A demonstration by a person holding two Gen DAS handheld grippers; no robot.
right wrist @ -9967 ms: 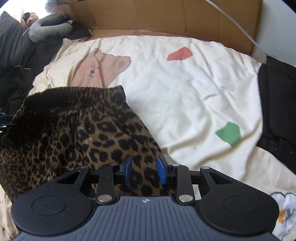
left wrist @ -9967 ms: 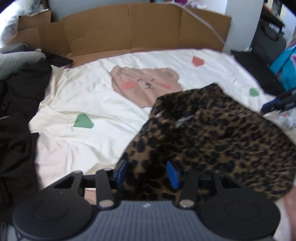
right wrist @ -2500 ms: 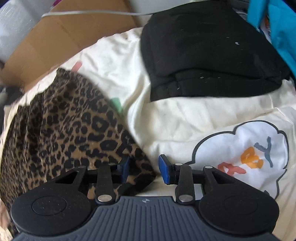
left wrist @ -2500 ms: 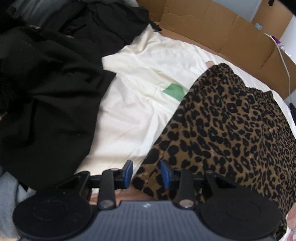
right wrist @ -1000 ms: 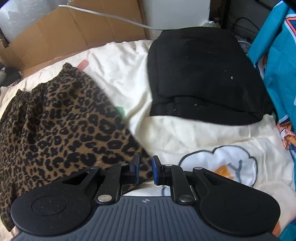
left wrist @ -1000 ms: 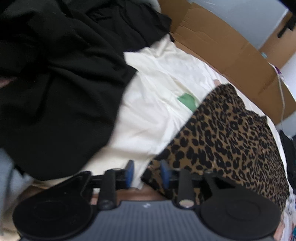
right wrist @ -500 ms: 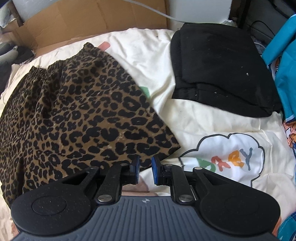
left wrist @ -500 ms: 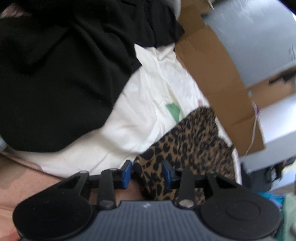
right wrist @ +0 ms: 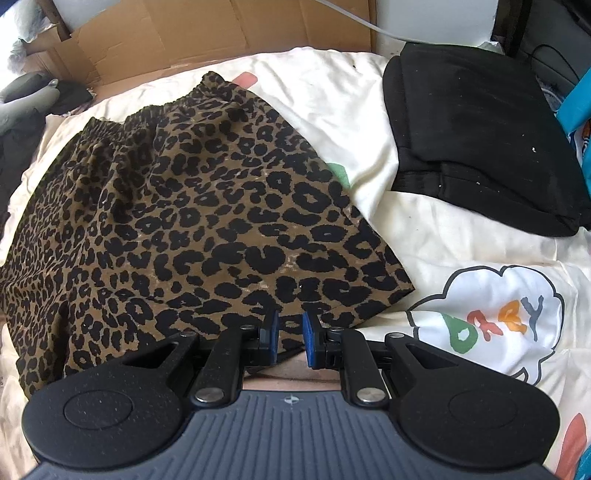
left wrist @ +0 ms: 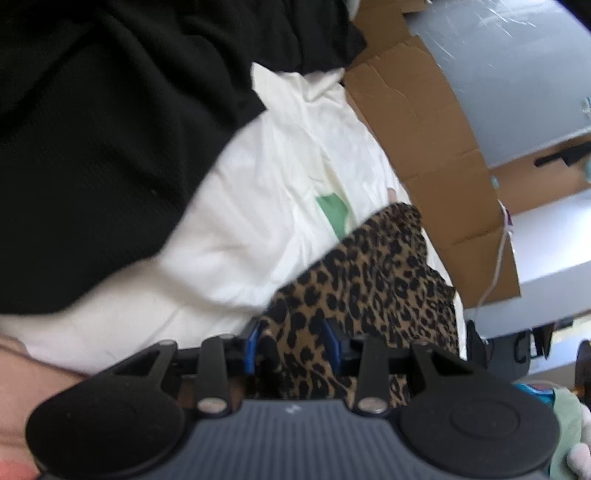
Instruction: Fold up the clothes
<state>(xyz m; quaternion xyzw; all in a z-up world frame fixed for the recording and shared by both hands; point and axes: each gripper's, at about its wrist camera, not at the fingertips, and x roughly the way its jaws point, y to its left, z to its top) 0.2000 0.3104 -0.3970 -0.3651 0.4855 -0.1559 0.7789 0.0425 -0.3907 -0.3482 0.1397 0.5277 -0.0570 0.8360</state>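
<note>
A leopard-print skirt (right wrist: 203,206) lies spread on the cream bed sheet (right wrist: 325,99), its elastic waistband (right wrist: 147,110) at the far side. My right gripper (right wrist: 290,334) is shut on the near hem, close to the skirt's right corner. In the left wrist view the skirt (left wrist: 369,280) rises in a bunched ridge from the sheet (left wrist: 240,240) toward me. My left gripper (left wrist: 291,343) is shut on a thick fold of its corner and is rolled to one side. The cloth hides the inner faces of its fingers.
A folded black garment (right wrist: 480,140) lies on the sheet right of the skirt. A heap of black clothes (left wrist: 92,147) fills the left of the left wrist view. Cardboard (right wrist: 221,33) lines the far bed edge. A cloud print (right wrist: 498,314) marks the near right sheet.
The left gripper has lifted and rolled with the skirt corner in it, so the cloth now stands in a ridge. In the right wrist view the skirt lies flatter and fills more of the frame.
</note>
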